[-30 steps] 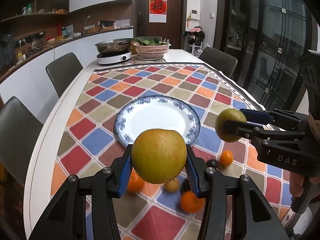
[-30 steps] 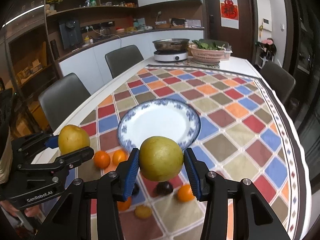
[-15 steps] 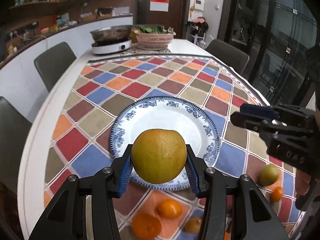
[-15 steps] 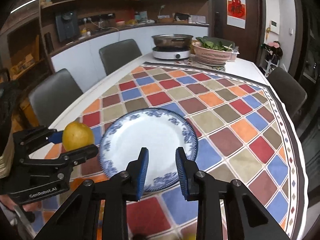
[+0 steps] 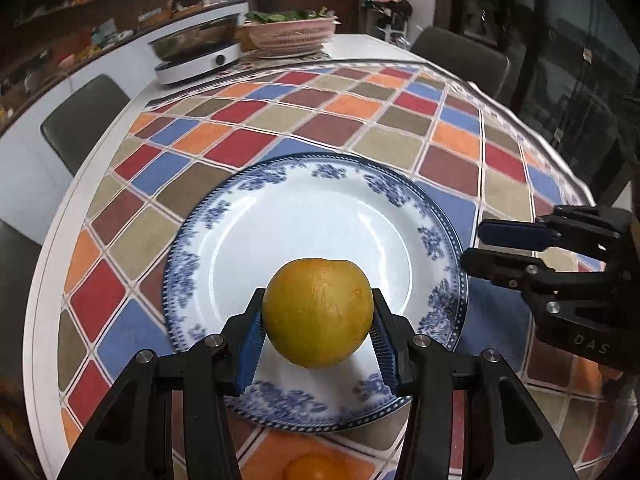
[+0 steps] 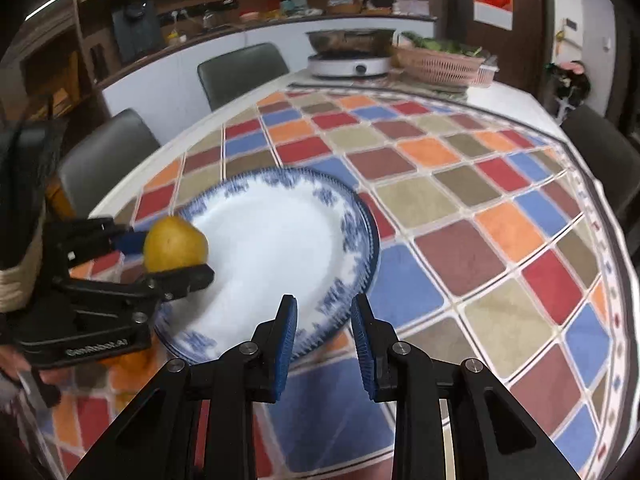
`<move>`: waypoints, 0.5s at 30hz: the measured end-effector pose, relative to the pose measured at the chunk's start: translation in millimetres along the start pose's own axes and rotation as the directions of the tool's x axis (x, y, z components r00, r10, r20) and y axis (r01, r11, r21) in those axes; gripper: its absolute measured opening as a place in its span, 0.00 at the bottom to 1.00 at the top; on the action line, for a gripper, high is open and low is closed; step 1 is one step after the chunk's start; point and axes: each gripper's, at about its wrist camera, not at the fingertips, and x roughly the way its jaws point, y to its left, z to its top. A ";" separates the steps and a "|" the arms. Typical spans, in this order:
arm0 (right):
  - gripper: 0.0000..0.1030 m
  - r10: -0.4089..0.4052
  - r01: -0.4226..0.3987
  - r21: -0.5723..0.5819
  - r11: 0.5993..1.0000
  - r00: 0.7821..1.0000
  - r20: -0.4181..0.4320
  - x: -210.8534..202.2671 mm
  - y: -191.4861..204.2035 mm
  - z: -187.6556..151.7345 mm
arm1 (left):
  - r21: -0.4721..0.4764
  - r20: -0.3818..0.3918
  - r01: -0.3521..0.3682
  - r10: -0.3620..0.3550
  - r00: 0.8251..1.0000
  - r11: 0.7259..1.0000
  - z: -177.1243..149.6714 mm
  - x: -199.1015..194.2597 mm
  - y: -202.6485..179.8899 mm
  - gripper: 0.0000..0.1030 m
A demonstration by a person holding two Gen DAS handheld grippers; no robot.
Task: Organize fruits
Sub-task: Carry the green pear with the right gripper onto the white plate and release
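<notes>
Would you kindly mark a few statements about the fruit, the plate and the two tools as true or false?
1. The left tool grips a yellow pear. True.
2. The right tool holds a pear. False: nothing is between its pads.
3. The blue-rimmed plate carries two oranges. False: no fruit rests on it.
4. The held pear hangs above the plate. True.
5. A pink basket of greens stands at the far end of the table. True.

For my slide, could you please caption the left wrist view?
Left gripper holds a yellow fruit over the plate.
</notes>
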 end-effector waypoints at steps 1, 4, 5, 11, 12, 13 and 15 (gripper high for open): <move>0.29 0.016 -0.016 -0.003 1.000 1.000 -0.003 2.8 -3.1 -2.8 | 0.002 -0.002 -0.004 0.004 1.000 1.000 0.3 2.2 -2.2 0.47; 0.29 0.056 -0.056 0.036 0.998 0.998 0.001 10.5 -17.9 -8.3 | -0.028 -0.041 0.012 -0.013 0.999 1.000 3.4 14.7 -3.5 0.47; 0.29 0.065 -0.065 0.049 0.997 0.998 0.008 10.4 -21.8 -6.9 | -0.035 -0.048 0.016 -0.018 0.999 0.999 4.4 16.9 -3.7 0.47; 0.29 0.034 -0.037 0.024 0.999 0.996 0.084 -1.2 -22.5 5.2 | -0.048 -0.050 0.013 -0.015 0.999 0.999 17.4 27.8 -3.3 0.47; 0.29 0.040 -0.044 0.042 0.998 0.996 0.076 1.5 -25.0 6.3 | -0.051 -0.046 0.011 -0.013 0.999 0.999 19.2 28.7 -2.5 0.47; 0.29 0.045 -0.049 0.057 0.997 0.997 0.067 3.9 -28.4 7.1 | -0.050 -0.042 0.009 -0.011 0.999 0.999 19.8 28.8 -2.5 0.47; 0.29 0.041 -0.046 0.080 0.996 0.997 0.061 7.0 -33.7 7.9 | -0.048 -0.032 0.003 -0.005 0.999 0.999 20.8 28.2 -1.8 0.48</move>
